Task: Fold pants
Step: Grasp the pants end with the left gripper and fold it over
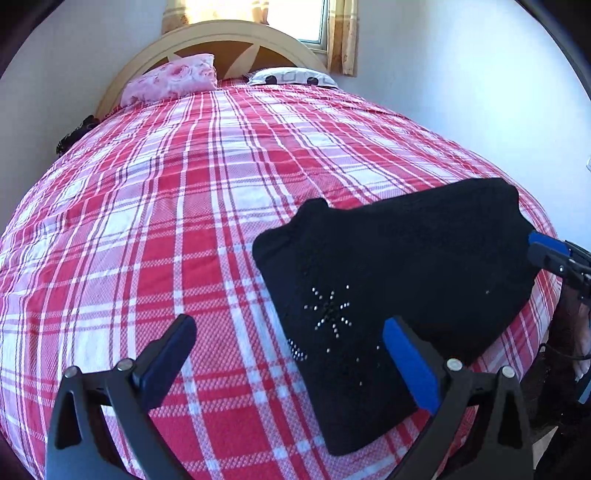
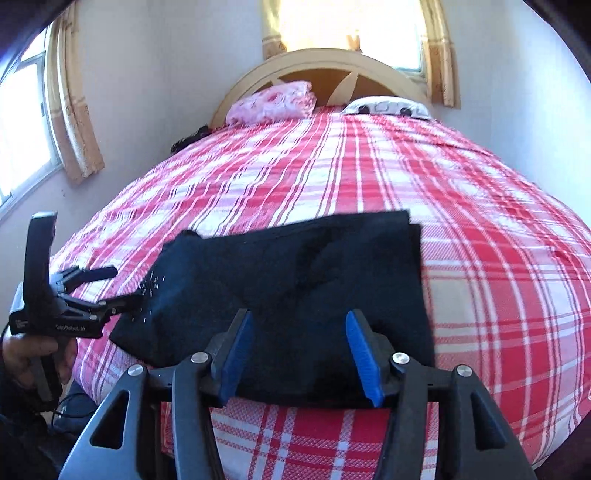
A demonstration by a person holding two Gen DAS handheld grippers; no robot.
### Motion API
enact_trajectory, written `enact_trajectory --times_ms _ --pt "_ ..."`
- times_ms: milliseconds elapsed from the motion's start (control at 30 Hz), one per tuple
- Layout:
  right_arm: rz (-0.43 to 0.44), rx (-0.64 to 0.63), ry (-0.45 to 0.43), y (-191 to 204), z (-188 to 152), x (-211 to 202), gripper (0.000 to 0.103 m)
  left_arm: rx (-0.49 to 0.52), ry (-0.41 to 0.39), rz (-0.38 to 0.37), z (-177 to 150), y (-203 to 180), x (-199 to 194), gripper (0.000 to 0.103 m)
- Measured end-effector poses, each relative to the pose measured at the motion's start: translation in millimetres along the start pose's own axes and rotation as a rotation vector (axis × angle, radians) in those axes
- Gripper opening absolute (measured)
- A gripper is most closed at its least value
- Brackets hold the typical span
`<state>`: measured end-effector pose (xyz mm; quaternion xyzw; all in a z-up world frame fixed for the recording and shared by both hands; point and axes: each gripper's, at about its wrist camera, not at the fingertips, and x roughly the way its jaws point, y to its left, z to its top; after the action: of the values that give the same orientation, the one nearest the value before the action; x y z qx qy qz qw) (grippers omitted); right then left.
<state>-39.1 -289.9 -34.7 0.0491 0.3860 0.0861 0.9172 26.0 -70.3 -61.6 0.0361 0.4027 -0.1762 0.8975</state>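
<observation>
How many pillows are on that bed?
2. A pink flowered pillow leans against the left side of the headboard, and a white patterned pillow lies flat on the right. Others could be hidden.

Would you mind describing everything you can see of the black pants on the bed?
The black pants look like soft, dark fabric folded into a compact, flat bundle with layered edges. A starburst of small silver studs decorates the end nearer the left gripper. They lie on the red plaid bedspread, near the bed's foot edge. Both the left gripper and the right gripper are open; neither holds the pants.
</observation>
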Motion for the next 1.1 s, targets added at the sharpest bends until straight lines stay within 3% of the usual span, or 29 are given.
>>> enact_trajectory --times_ms 133,333,567,700,833,867,900,933,967,1000,1100 --pt "-0.034 0.020 -0.015 -10.4 2.3 -2.1 0.070 0.002 0.005 -0.005 2.8 -1.5 4.8 0.103" --pt "-0.066 0.131 0.006 -44.4 5.5 12.4 0.072 -0.024 0.038 -0.037 6.6 -1.1 22.0 0.103" --pt "-0.014 0.222 0.085 -69.0 0.7 47.4 0.074 -0.068 0.069 -0.075 7.3 1.3 41.4 0.103" --pt "-0.004 0.194 0.071 -66.4 0.4 51.9 0.078 -0.058 0.068 -0.068 10.4 -2.4 46.6 0.103" --pt "0.025 0.172 0.078 -59.1 1.4 55.6 0.074 -0.084 0.068 -0.104 12.1 -0.3 49.1 0.103" --pt "0.025 0.170 0.080 -57.3 1.2 56.6 0.070 -0.079 0.062 -0.114 12.0 -0.1 48.6 0.096" --pt "0.013 0.163 0.082 -55.4 0.9 56.9 0.054 -0.069 0.052 -0.134 11.4 -1.1 46.4 0.074" --pt "0.024 0.160 0.078 -54.4 0.8 55.3 0.035 -0.051 0.040 -0.154 10.8 -3.8 43.3 0.059" --pt "0.064 0.174 0.070 -55.2 0.8 53.4 0.032 -0.039 0.038 -0.159 10.8 -5.7 42.3 0.037" --pt "0.102 0.192 0.059 -54.7 0.8 50.6 0.029 -0.031 0.037 -0.177 10.3 -6.9 41.1 0.023" --pt "0.085 0.133 0.035 -38.7 4.3 42.7 0.028 -0.060 0.025 -0.204 9.3 -1.7 35.6 0.020"
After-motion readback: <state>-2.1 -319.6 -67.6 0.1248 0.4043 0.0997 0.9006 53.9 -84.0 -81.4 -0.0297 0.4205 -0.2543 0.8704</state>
